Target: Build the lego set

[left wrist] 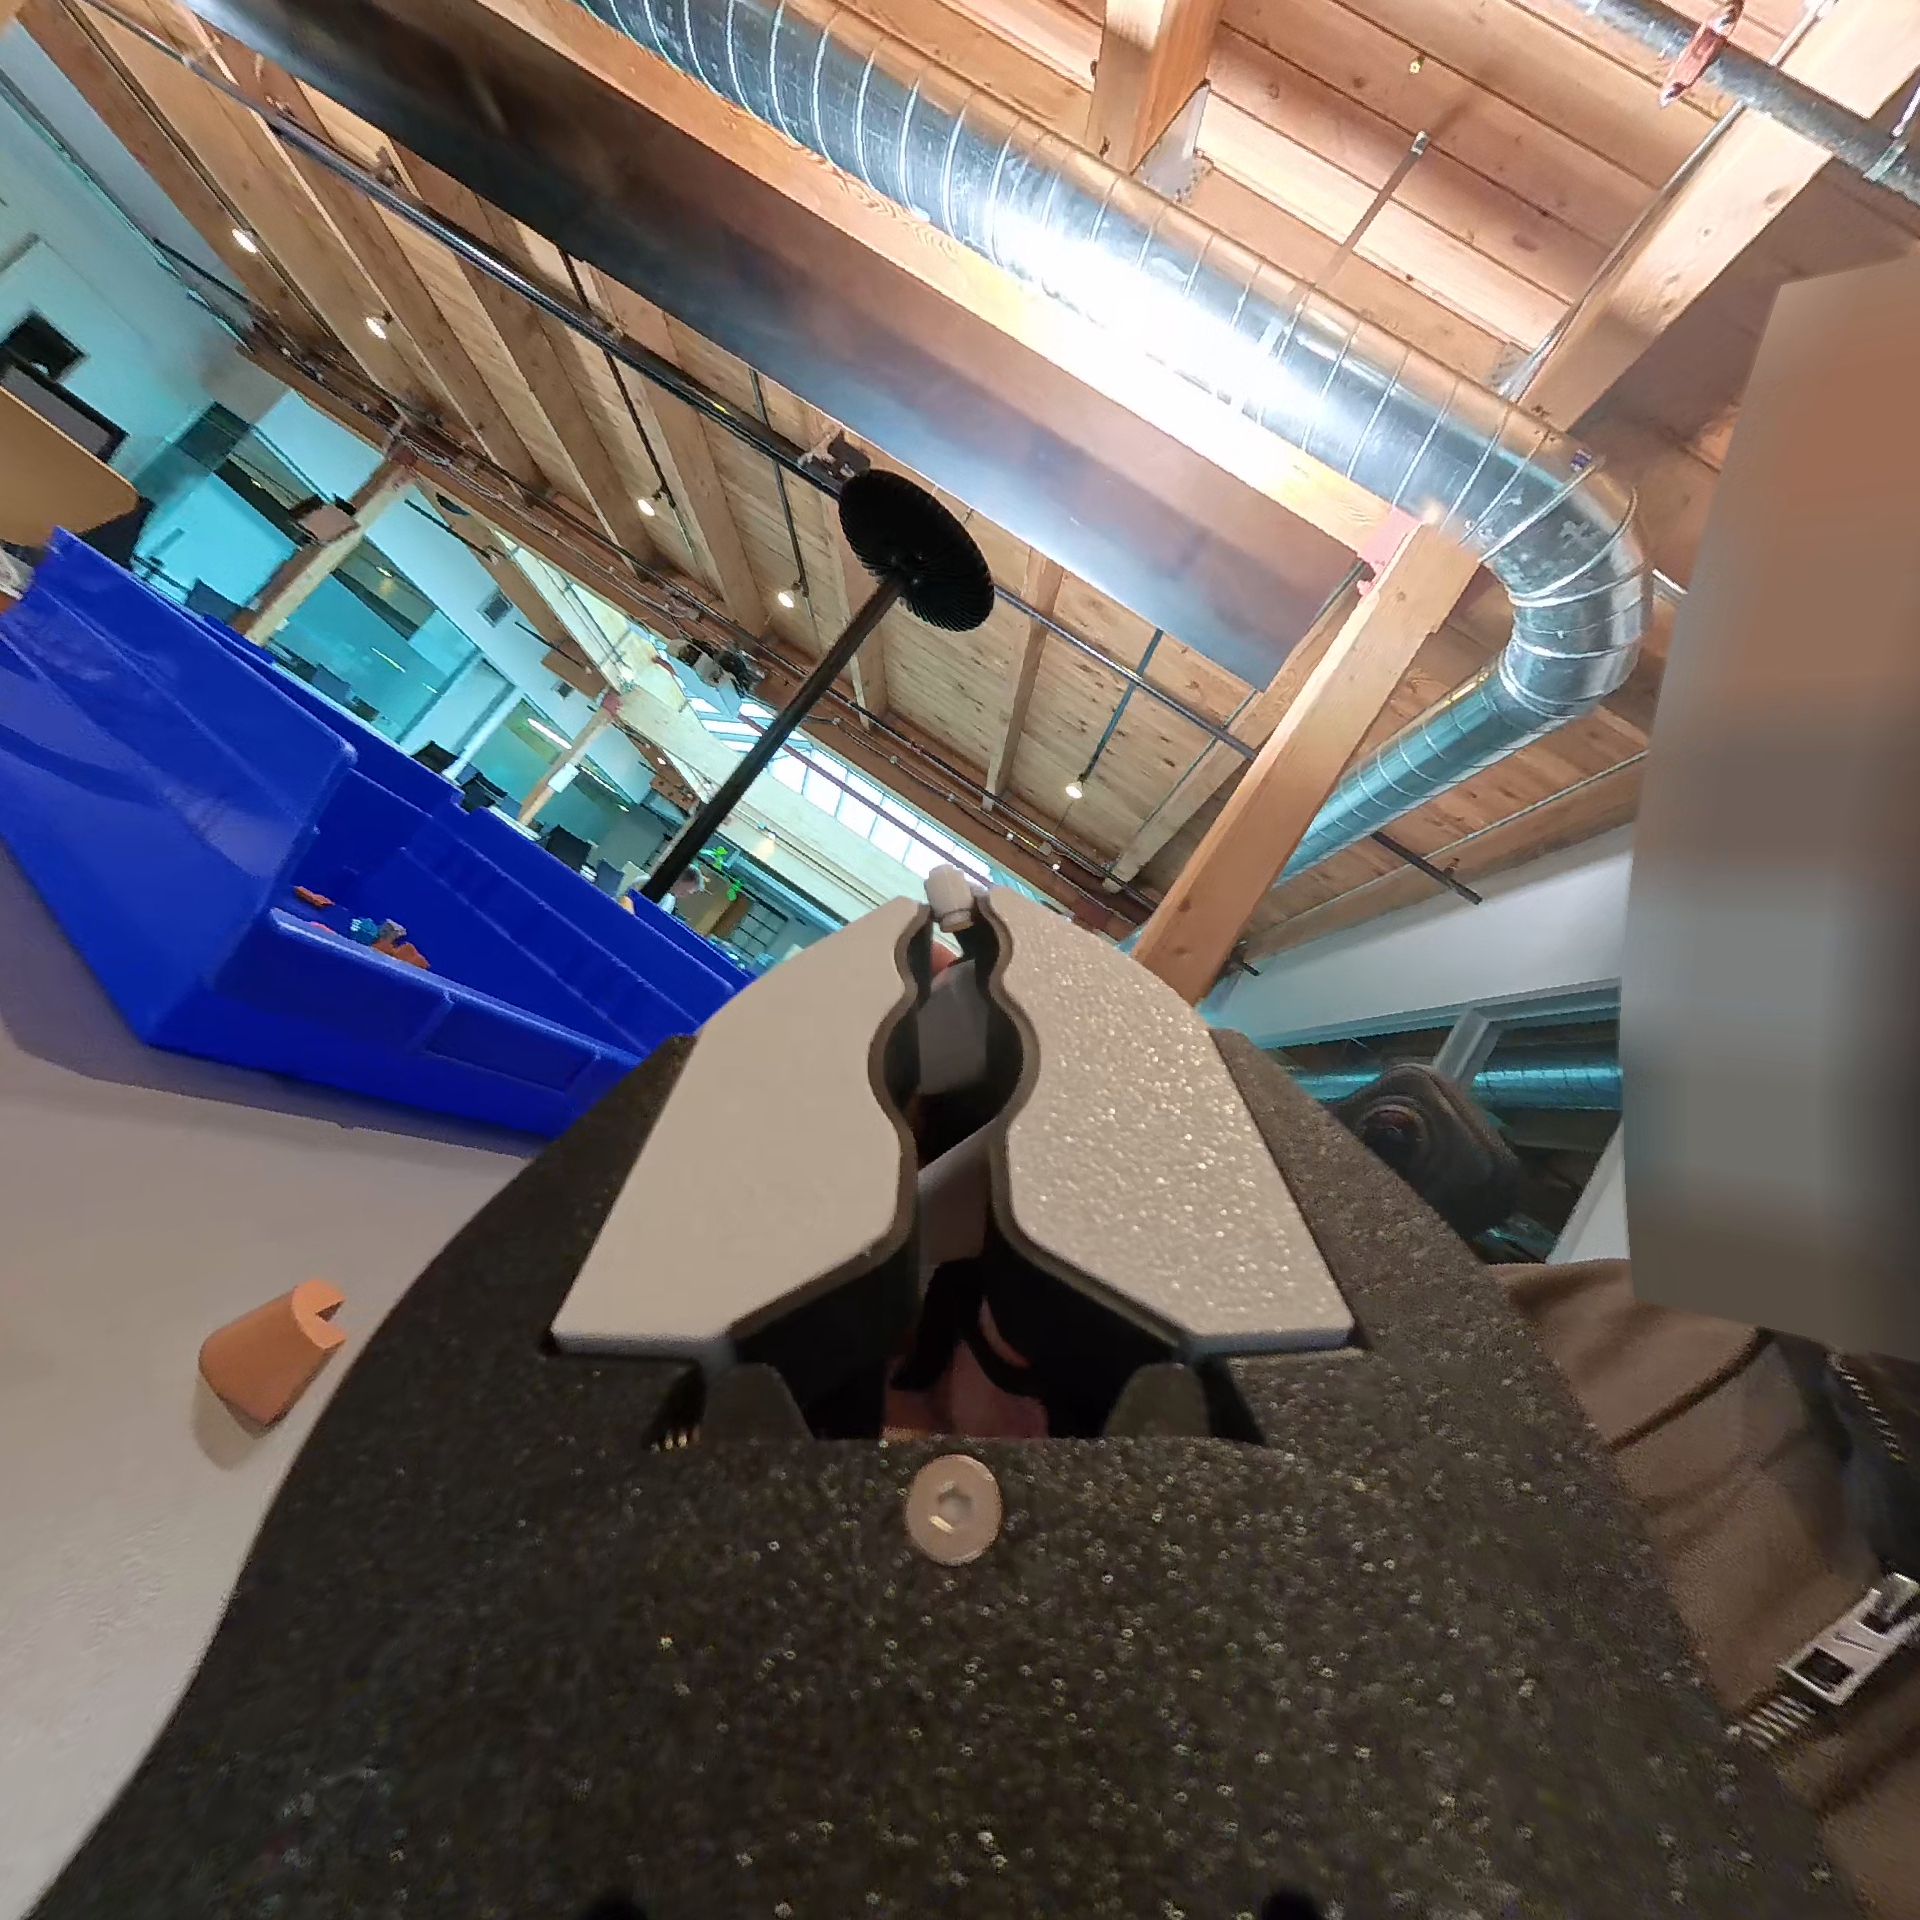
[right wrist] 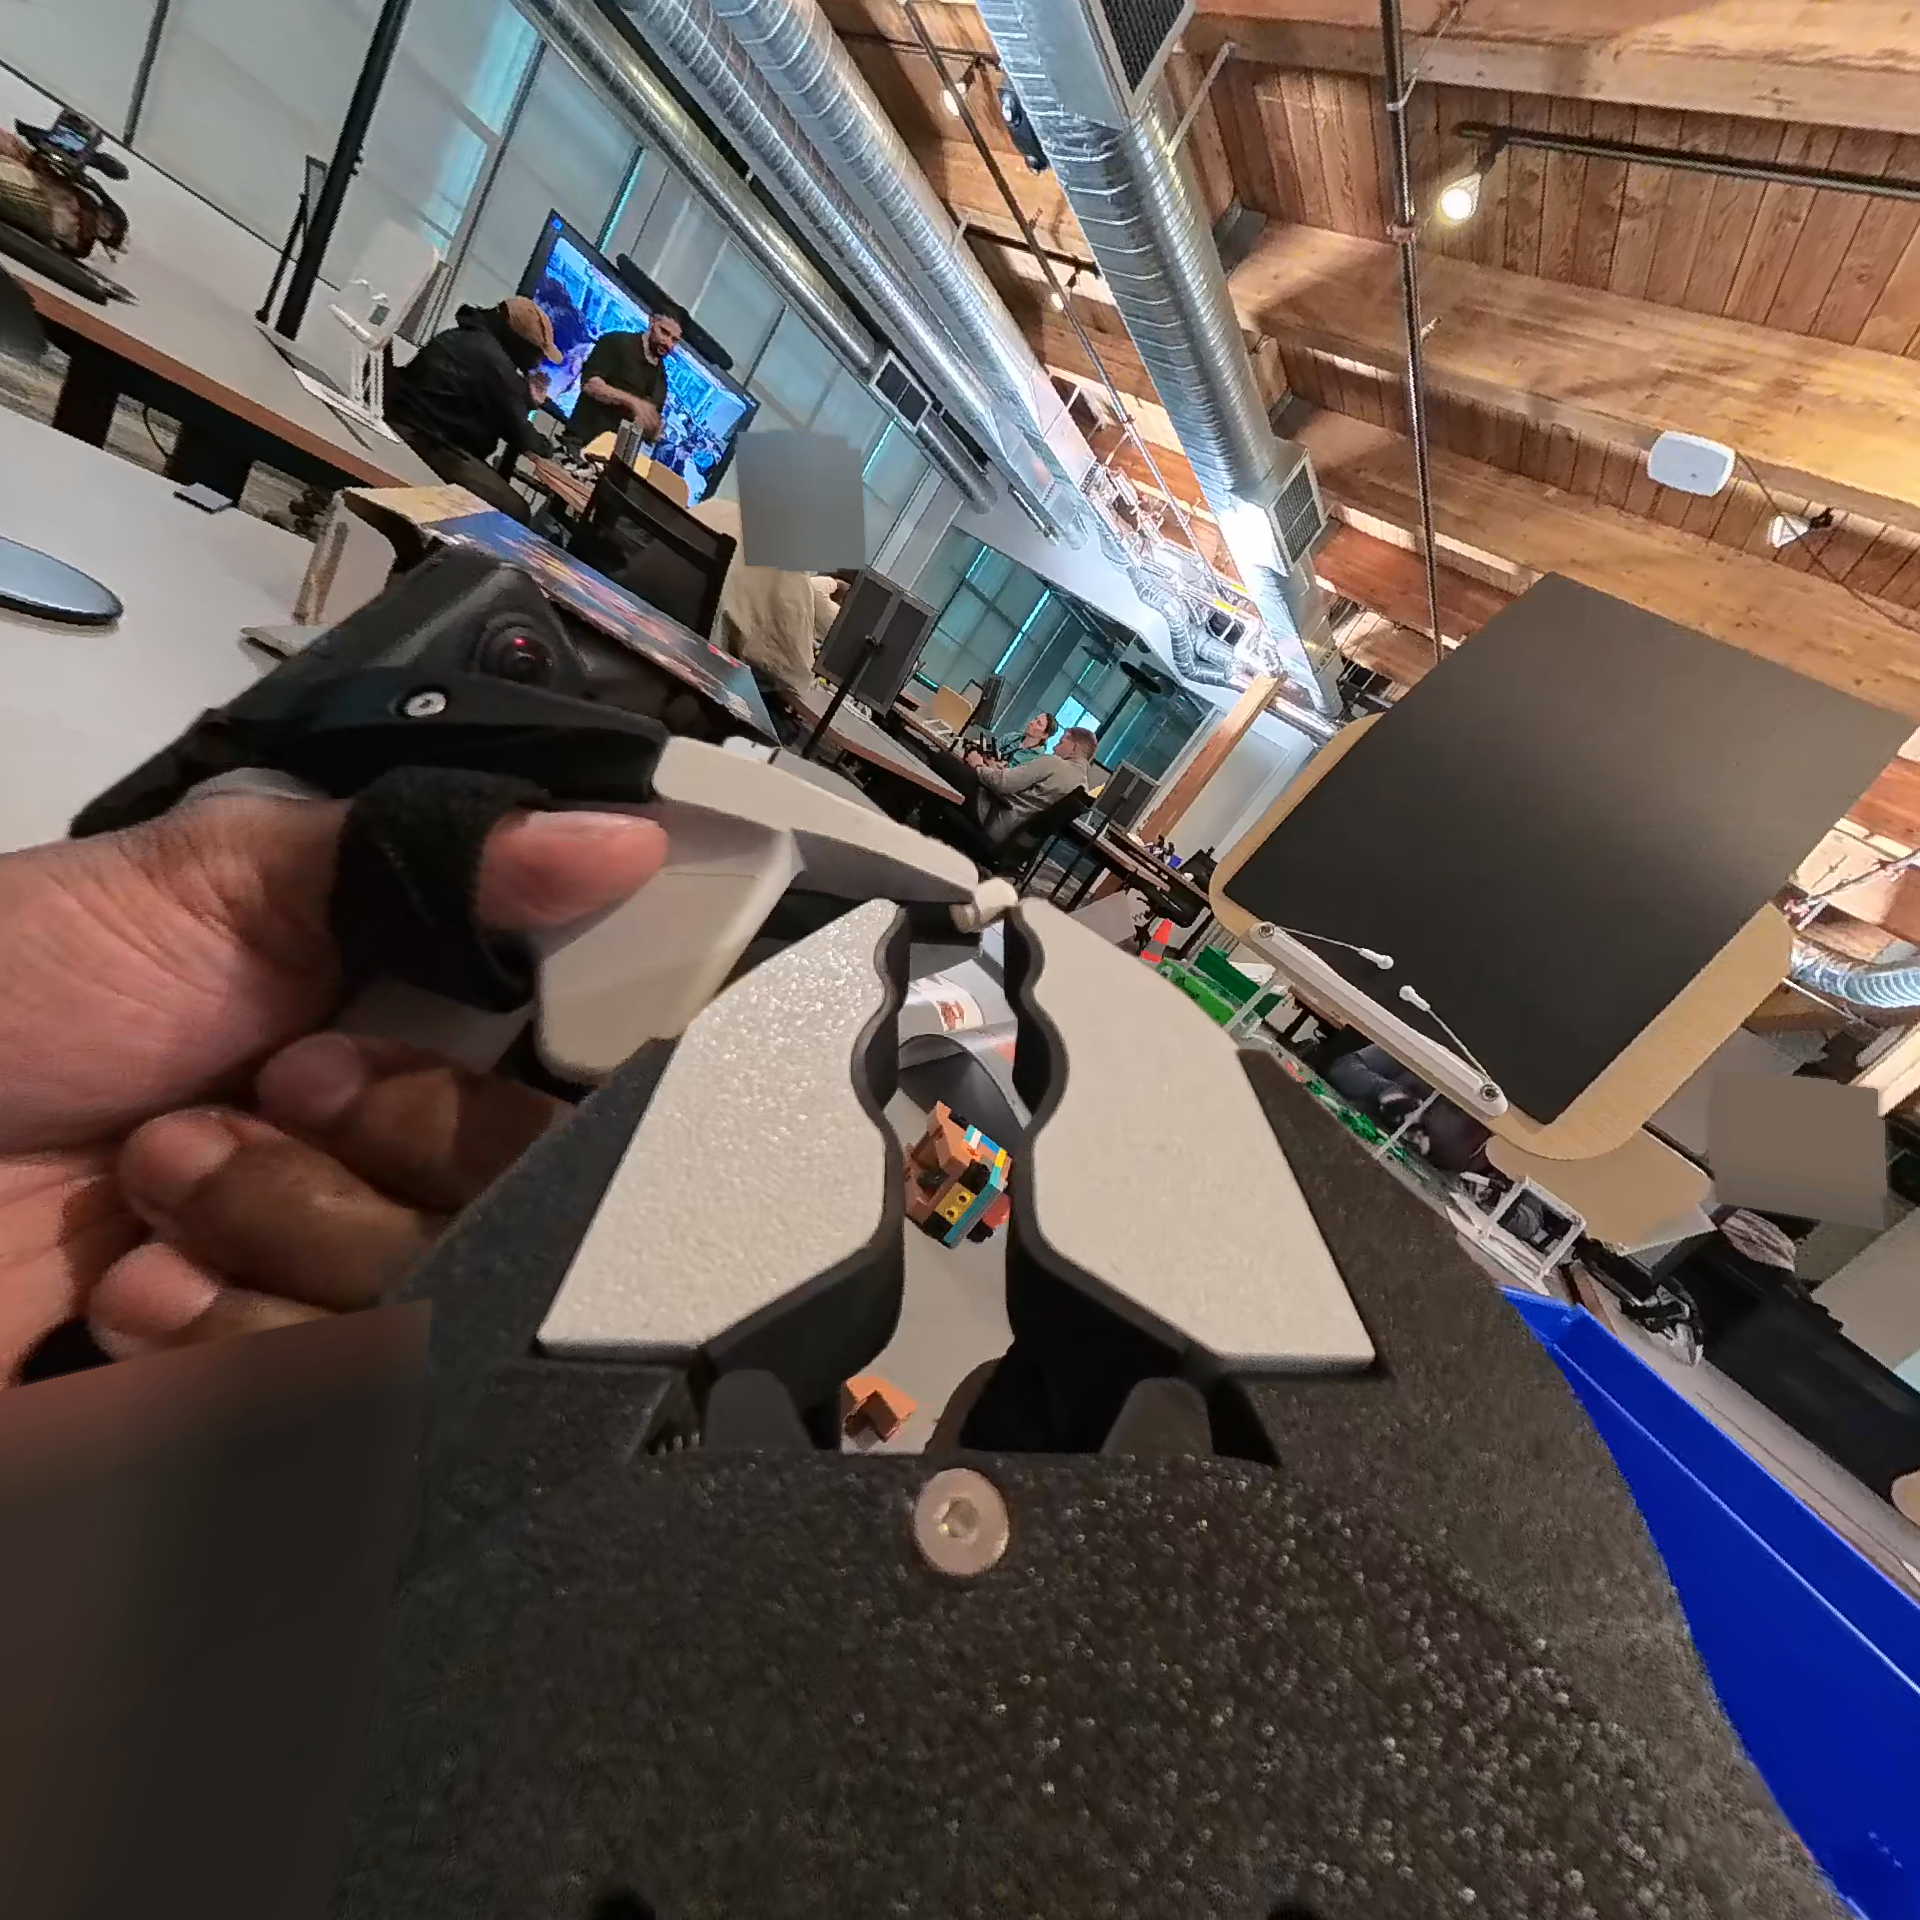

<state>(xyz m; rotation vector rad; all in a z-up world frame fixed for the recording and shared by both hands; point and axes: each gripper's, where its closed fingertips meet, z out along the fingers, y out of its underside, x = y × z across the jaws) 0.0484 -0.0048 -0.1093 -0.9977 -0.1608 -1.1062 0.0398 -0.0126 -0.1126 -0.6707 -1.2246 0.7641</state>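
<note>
Grey-fingered black left claw (left wrist: 961, 920) pinches a white piece (left wrist: 949, 902); bin (left wrist: 312, 883) blue, loose brick (left wrist: 272, 1351) tan-orange.

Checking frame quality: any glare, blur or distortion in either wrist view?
Left wrist view: glare blows out the duct; beams bow from wide-angle distortion. Right wrist view: hand soft with motion blur, ceiling lamp flares, lego model fairly sharp.

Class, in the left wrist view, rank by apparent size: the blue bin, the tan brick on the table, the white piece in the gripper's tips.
1. Blue bin
2. Tan brick
3. White piece

The brick lies nearer the camera, so true sizes may differ.
</note>
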